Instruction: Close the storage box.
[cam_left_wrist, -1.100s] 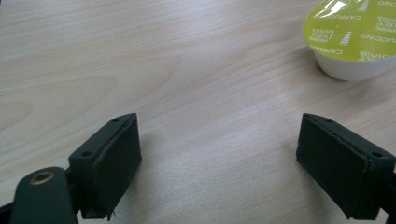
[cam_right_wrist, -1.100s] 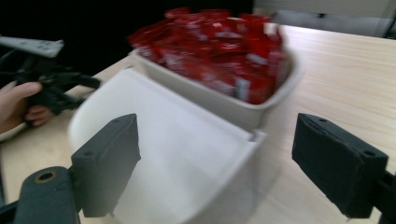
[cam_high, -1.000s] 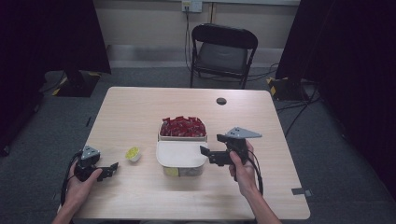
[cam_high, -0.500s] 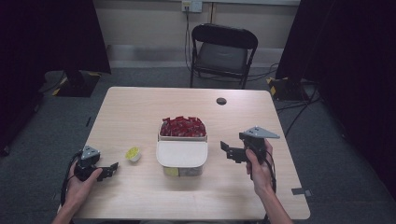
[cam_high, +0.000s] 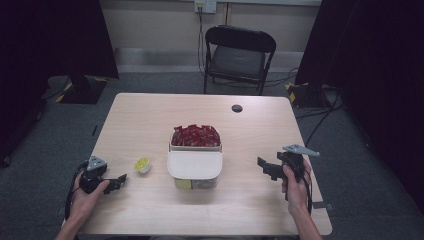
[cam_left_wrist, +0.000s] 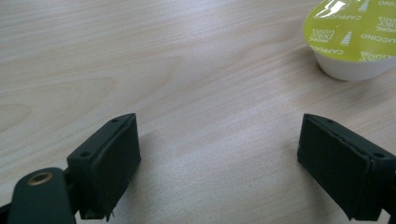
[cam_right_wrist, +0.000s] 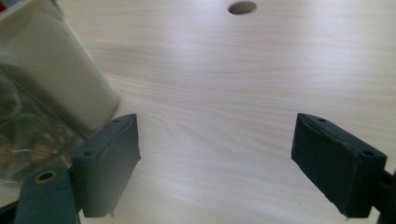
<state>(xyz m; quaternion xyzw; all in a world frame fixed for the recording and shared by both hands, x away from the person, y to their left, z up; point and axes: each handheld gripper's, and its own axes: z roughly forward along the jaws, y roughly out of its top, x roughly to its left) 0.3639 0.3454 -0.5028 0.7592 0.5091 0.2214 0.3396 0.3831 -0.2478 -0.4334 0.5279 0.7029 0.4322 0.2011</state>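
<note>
— So, how many things sit on the pale wooden table (cam_high: 150, 120)?

— Three: one small white coffee capsule with a yellow-green foil lid (cam_high: 142, 164), one clear plastic tub with a cream lid (cam_high: 195, 169), and one open cream box of red sachets (cam_high: 195, 137) just behind that tub, touching it.

— Any writing?

— On the capsule's foil, in the left gripper view (cam_left_wrist: 352, 32), I read "CAPPUCCINO" and "DOLCE GUSTO" around the rim. The sachets are too small to read.

— What is in the containers?

— The box is heaped full of red sachets. Through the tub's clear wall in the right gripper view (cam_right_wrist: 32, 135) there is something pale and brownish, too blurred to name.

— And the tongs?

— Two. The left gripper (cam_high: 118, 180) rests low near the table's front left edge, jaws spread wide with bare wood between them (cam_left_wrist: 219, 158); the capsule stands just beyond its right jaw, apart from it. The right gripper (cam_high: 265, 167) hovers at the table's right side, jaws also wide apart and holding nothing (cam_right_wrist: 215, 154), the tub near its left jaw.

— Anything else?

— One dark round hole in the tabletop (cam_high: 237, 108) and one black folding chair (cam_high: 239, 57) behind the table.
</note>
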